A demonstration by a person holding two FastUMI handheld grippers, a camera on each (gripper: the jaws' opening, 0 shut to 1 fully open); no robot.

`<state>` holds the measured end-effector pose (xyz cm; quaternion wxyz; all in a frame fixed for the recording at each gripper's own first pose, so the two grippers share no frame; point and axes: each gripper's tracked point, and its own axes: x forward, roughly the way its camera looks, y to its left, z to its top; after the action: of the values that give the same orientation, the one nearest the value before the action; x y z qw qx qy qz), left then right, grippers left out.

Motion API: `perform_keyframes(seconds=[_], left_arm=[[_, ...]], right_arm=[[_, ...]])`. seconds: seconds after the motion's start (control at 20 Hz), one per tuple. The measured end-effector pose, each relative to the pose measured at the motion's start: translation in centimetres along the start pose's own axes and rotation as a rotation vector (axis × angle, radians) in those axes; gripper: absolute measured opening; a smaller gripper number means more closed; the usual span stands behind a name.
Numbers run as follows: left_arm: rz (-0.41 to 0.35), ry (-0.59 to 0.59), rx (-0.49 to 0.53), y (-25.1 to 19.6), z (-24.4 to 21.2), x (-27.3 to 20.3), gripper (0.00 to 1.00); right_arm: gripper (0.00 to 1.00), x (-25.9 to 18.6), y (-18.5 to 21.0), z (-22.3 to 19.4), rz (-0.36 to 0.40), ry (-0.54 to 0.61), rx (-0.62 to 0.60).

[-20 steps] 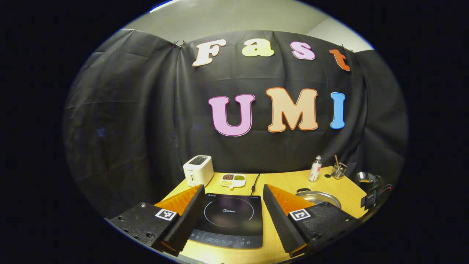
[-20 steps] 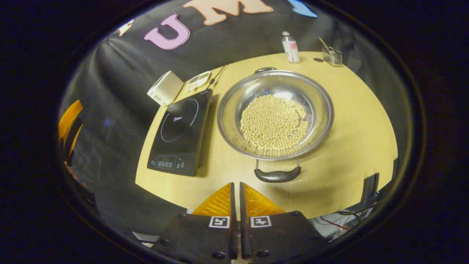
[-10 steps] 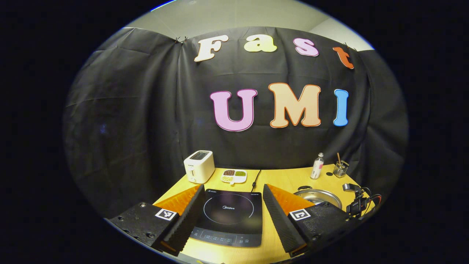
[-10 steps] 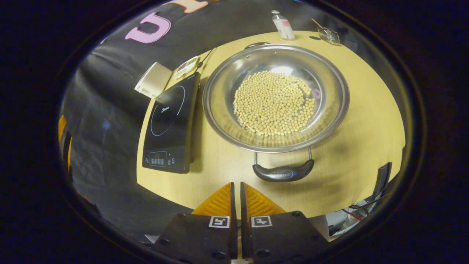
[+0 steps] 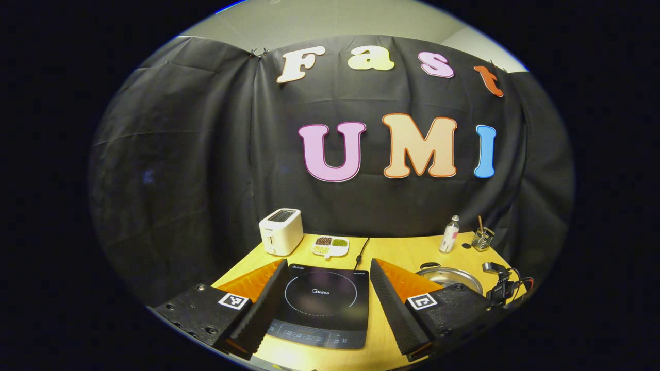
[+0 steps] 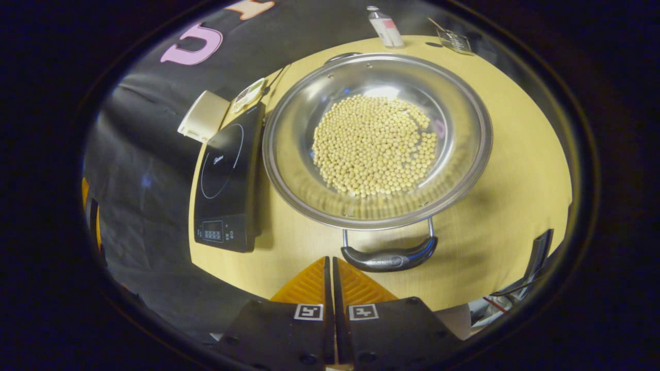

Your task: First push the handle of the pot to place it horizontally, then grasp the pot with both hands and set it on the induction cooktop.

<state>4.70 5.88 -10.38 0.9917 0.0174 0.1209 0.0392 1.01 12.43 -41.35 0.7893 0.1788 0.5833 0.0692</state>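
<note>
Step in hand: the first one, pushing the pot handle round. In the right gripper view, the right gripper has its fingers pressed together, with only a thin slit between them and nothing held. The tips sit just short of the near handle of the pot, slightly to its left; contact cannot be confirmed.

The pot stands on the counter, just beside the induction cooktop and not on it. Its near handle points toward the camera and its far handle points toward the booth wall, so the handle axis runs front to back.

Next move, as a judgement: set the closed tips against one end of the near handle and push sideways, so that the pot turns on its base until the two handles lie left and right. The push should stay low and steady, since the load is loose.

In the left gripper view, the left gripper hovers with fingers spread wide and empty, framing the cooktop.

Materials and shapes:
- Pot: wide, shallow, polished metal, round rolled rim, reflective wall.
- Near handle: dark, glossy curved bar on two thin metal posts.
- Contents: a layer of small, round, pale soybeans.
- Cooktop: flat black glass slab with a printed ring and a control strip at the front edge.
- Counter: smooth, light wood grain.
</note>
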Motion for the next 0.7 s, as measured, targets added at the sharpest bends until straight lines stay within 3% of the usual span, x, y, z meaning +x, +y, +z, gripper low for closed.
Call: perform_keyframes(seconds=[0.05, 0.1, 0.45, 0.5, 0.65, 0.7], left_arm=[[-0.003, -0.001, 0.000, -0.2, 0.0, 0.3, 0.99], [-0.004, 0.000, 0.002, -0.4, 0.1, 0.4, 0.96], [-0.020, 0.018, 0.001, -0.9, -0.2, 1.5, 0.96], [-0.017, 0.020, 0.001, -0.9, -0.2, 1.6, 0.96], [-0.017, 0.032, 0.002, -0.9, -0.4, 1.9, 0.93], [-0.021, 0.035, -0.001, -1.2, -0.5, 2.1, 0.96]], right_arm=[[0.04, -0.1, -0.5, 0.1, -0.015, -0.004, 0.006], [0.00, -0.3, -1.1, 0.3, -0.029, -0.005, 0.014], [0.00, -1.5, -4.7, 2.6, -0.092, -0.035, 0.070], [0.04, -1.6, -5.3, 3.1, -0.106, -0.041, 0.076], [0.04, -1.7, -7.1, 4.2, -0.138, -0.045, 0.083], [0.04, -1.8, -7.7, 4.5, -0.149, -0.046, 0.082]])
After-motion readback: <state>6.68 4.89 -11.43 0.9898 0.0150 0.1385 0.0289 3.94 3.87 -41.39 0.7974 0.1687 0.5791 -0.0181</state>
